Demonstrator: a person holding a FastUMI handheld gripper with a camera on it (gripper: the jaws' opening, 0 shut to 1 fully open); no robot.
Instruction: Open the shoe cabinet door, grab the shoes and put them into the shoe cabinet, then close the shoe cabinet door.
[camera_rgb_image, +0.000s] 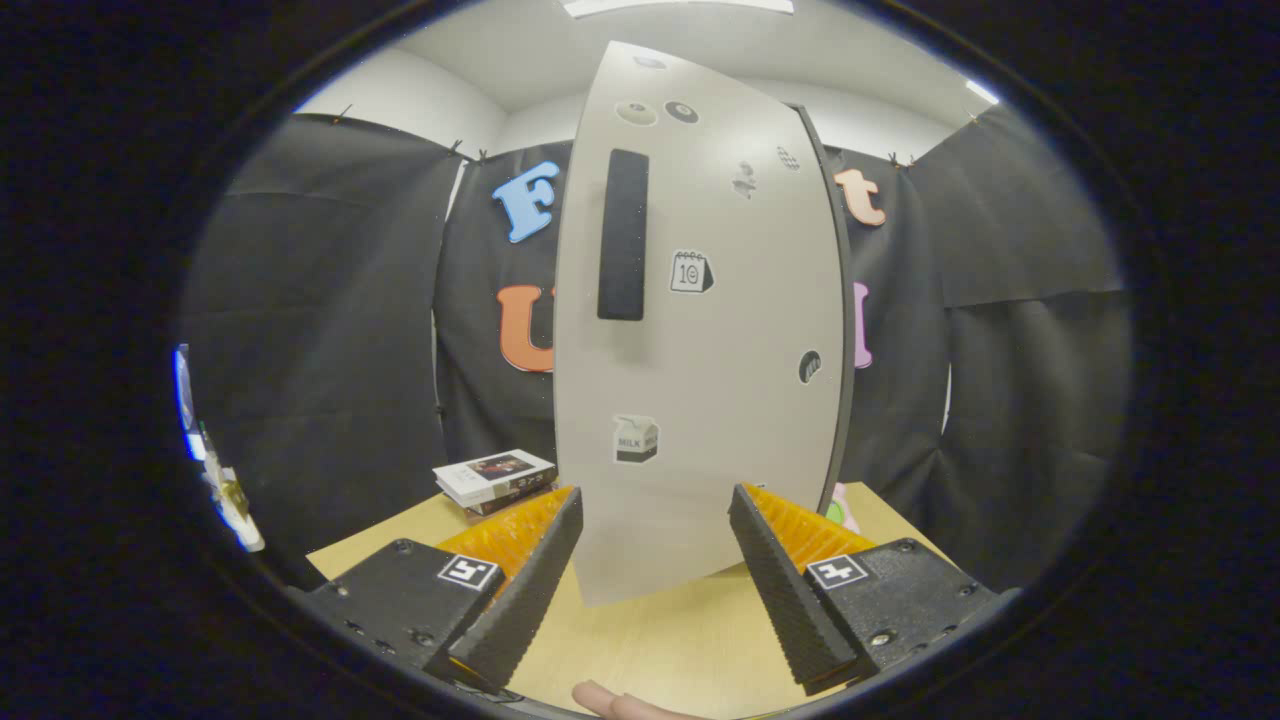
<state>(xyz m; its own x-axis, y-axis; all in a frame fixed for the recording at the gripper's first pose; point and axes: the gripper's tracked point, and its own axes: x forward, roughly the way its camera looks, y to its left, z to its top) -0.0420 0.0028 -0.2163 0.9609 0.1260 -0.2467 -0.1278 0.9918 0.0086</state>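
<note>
Two fingers of the gripper (655, 520) stood spread wide at the bottom of the frame, pinching nothing. Between and just beyond them, filling the centre, rose the pale cabinet door (700, 330) with its dark handle (623, 235) and stickers. Books (495, 480) lay at lower left on the wooden table (660, 640).

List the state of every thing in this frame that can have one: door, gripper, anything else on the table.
shoe cabinet door: upright, seen face-on just ahead of the fingers; open or closed cannot be told.
door handle: dark vertical strip, untouched.
gripper: open, fingers spread, holding nothing.
books: stacked flat on the wooden table, closed.
fingertip: a person's, resting at the table's near edge.
</note>
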